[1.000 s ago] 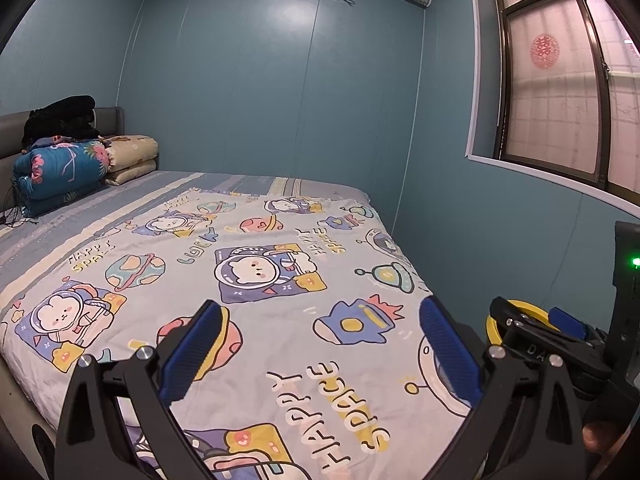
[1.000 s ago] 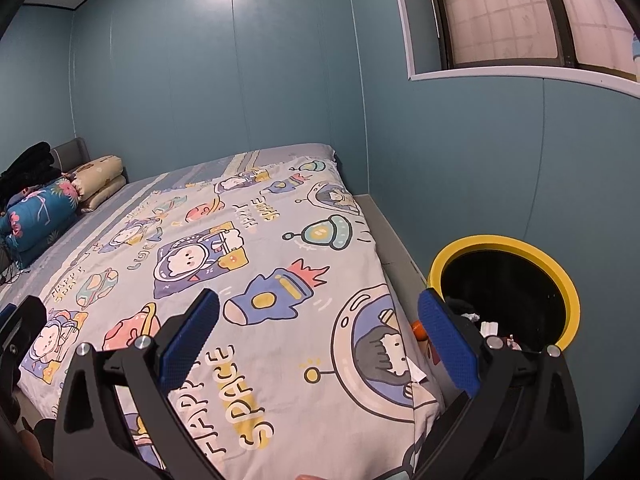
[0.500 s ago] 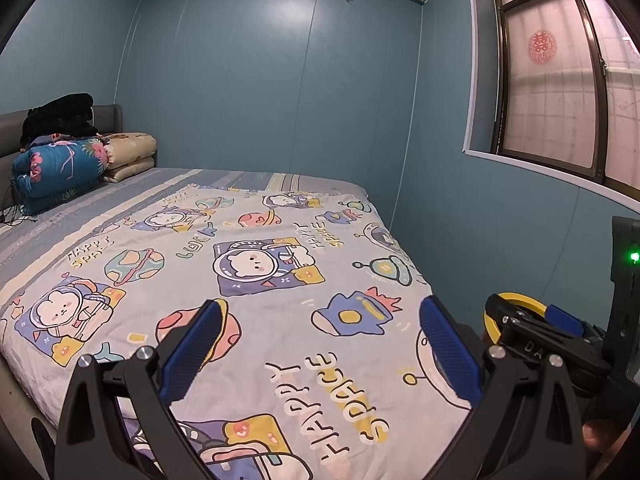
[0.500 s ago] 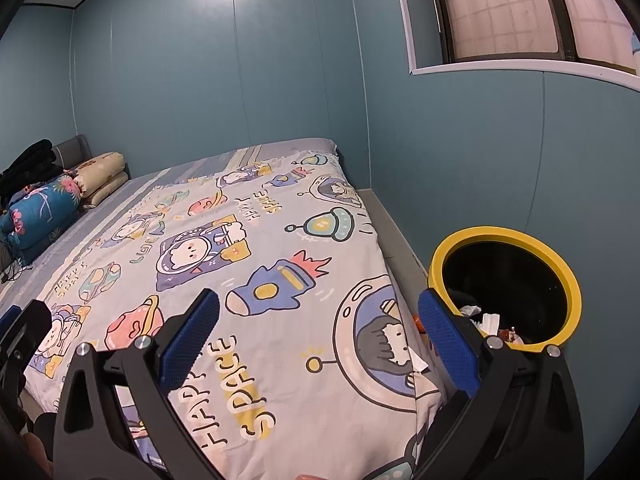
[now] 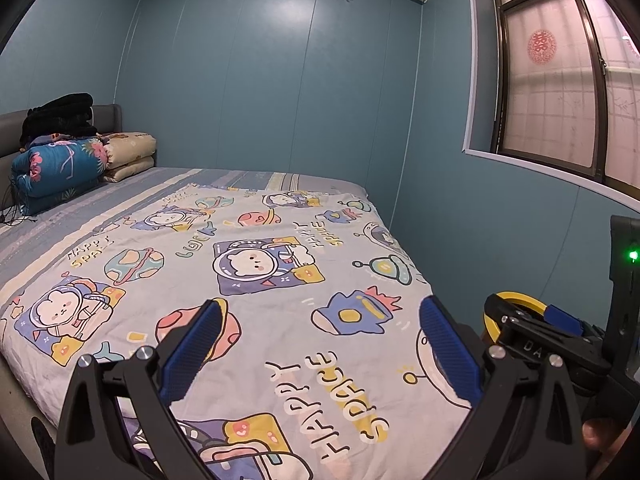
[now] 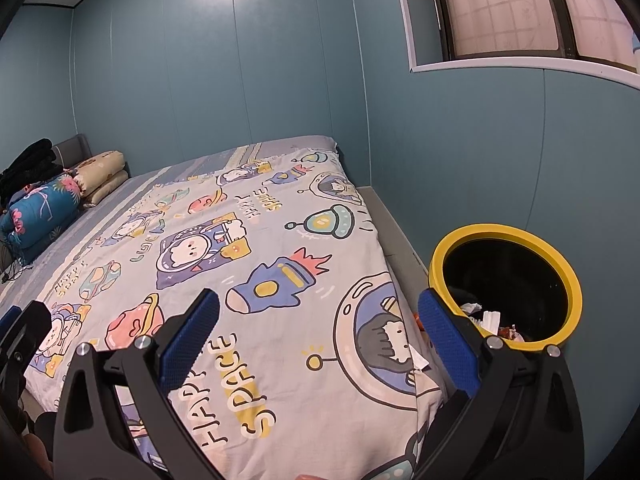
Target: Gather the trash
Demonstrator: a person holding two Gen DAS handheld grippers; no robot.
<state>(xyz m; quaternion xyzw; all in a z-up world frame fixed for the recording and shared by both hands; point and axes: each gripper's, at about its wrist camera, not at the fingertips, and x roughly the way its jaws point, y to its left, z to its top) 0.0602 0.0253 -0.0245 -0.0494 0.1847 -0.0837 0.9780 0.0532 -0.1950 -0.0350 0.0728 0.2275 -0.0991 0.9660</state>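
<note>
A yellow-rimmed black trash bin [image 6: 508, 236] stands on the floor between the bed and the blue wall, with white and dark scraps of trash [image 6: 486, 318] in its bottom. My right gripper [image 6: 318, 320] is open and holds nothing, hovering over the bed's near right corner, its right finger beside the bin's rim. My left gripper [image 5: 320, 328] is open too, nothing between its blue pads, above the cartoon space quilt [image 5: 256, 280]. In the left wrist view the bin's rim [image 5: 516, 298] peeks out behind the right gripper's body. An orange scrap [image 6: 418, 320] shows between quilt and bin.
The bed fills most of both views. Folded quilts and pillows [image 5: 60, 168] with black clothing on top are stacked at the headboard. A narrow grey ledge [image 6: 384, 216] runs along the bed by the wall. A window [image 5: 560, 80] sits high on the right.
Both grippers have risen and drawn back slightly, so the bed looks lower and more of the bin's inside shows. Both have stayed open.
</note>
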